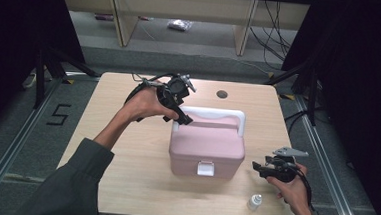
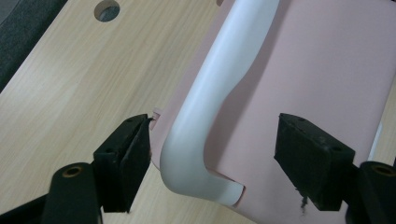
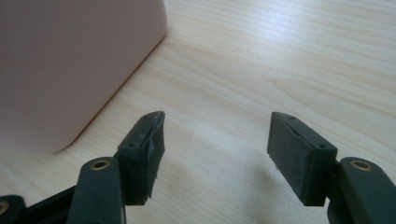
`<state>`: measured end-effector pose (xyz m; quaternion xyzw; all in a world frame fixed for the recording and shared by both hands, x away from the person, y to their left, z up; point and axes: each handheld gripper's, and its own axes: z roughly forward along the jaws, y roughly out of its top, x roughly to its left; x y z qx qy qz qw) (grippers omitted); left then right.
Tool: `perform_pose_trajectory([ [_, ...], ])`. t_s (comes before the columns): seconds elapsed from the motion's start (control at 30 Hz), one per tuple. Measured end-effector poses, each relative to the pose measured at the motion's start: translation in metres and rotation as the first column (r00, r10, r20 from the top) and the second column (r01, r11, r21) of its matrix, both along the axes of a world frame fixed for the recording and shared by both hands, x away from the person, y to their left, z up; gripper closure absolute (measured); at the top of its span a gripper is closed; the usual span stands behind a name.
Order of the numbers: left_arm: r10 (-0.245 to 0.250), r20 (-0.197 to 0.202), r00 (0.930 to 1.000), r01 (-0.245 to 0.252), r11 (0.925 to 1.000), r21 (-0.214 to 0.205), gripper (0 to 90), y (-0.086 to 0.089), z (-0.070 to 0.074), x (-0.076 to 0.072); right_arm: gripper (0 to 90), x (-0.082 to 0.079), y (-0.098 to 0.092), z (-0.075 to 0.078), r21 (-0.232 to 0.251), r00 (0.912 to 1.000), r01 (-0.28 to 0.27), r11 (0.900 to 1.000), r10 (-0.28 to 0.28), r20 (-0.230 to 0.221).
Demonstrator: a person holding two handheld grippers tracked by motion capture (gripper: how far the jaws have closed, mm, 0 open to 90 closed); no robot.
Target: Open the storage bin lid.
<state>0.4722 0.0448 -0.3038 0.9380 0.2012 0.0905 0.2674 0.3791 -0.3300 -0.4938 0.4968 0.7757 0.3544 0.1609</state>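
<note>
A pink box (image 1: 207,148) with a white latch (image 1: 205,168) stands shut in the middle of the wooden table (image 1: 126,148). Its white handle (image 1: 213,112) lies along the lid's far edge. My left gripper (image 1: 183,119) reaches down at the handle's left corner. In the left gripper view the handle (image 2: 219,79) runs between the wide jaws of that gripper (image 2: 217,128), with a gap to each pad. My right gripper (image 1: 259,168) hovers low to the right of the box, open and empty. In the right gripper view it (image 3: 217,121) points past the box's pink wall (image 3: 70,60).
A small white bottle (image 1: 255,201) stands near the table's front right edge, just in front of my right hand. A round cable hole (image 1: 222,94) sits at the table's far edge. Black stands and cables flank the table on the floor.
</note>
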Motion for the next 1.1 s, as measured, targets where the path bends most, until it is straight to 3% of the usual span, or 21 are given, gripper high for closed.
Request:
perform_pose_trajectory([
  [0.03, -0.004, -0.003, 1.0000, 0.004, 1.0000, 0.005, 29.2, 0.000, 0.000, 0.001, 37.5, 0.001, -0.001, -0.001, -0.018, 0.9996, -0.016, 0.9997, 0.017, 0.023],
  [0.23, -0.004, -0.001, 1.0000, 0.004, 0.9993, 0.037, 37.2, -0.003, -0.003, 0.008, 37.5, 0.002, -0.003, -0.001, -0.043, 0.9994, -0.022, 0.9988, 0.023, 0.026],
  [0.57, -0.035, 0.006, 0.9994, 0.035, 0.9967, 0.073, 53.8, -0.013, -0.010, 0.015, 37.5, 0.001, -0.002, -0.001, -0.003, 0.9999, -0.009, 1.0000, 0.009, -0.005],
  [0.63, -0.047, 0.014, 0.9988, 0.045, 0.9950, 0.089, 56.2, -0.013, -0.011, 0.017, 37.5, 0.002, -0.003, 0.000, -0.021, 0.9996, -0.022, 0.9995, 0.022, 0.016],
  [0.67, -0.048, 0.015, 0.9987, 0.047, 0.9946, 0.093, 58.2, -0.013, -0.011, 0.018, 37.5, 0.001, -0.002, 0.000, -0.001, 1.0000, -0.007, 1.0000, 0.007, -0.004],
  [0.77, -0.059, 0.012, 0.9982, 0.057, 0.9930, 0.103, 63.6, -0.012, -0.011, 0.017, 37.5, 0.003, -0.004, -0.001, -0.041, 0.9990, -0.028, 0.9988, 0.030, 0.034],
  [0.8, -0.054, 0.021, 0.9983, 0.052, 0.9947, 0.089, 64.0, -0.012, -0.012, 0.017, 37.5, 0.002, -0.002, -0.002, -0.014, 0.9996, -0.013, 0.9998, 0.014, 0.023],
  [0.93, -0.074, 0.032, 0.9968, 0.070, 0.9911, 0.114, 65.2, -0.012, -0.010, 0.015, 37.6, 0.001, 0.000, 0.000, 0.005, 0.9999, -0.005, 1.0000, 0.005, -0.015],
  [1.1, -0.091, 0.043, 0.9949, 0.085, 0.9894, 0.118, 66.2, -0.012, -0.006, 0.010, 38.6, 0.002, -0.001, 0.001, -0.007, 0.9998, -0.020, 0.9998, 0.020, 0.009],
])
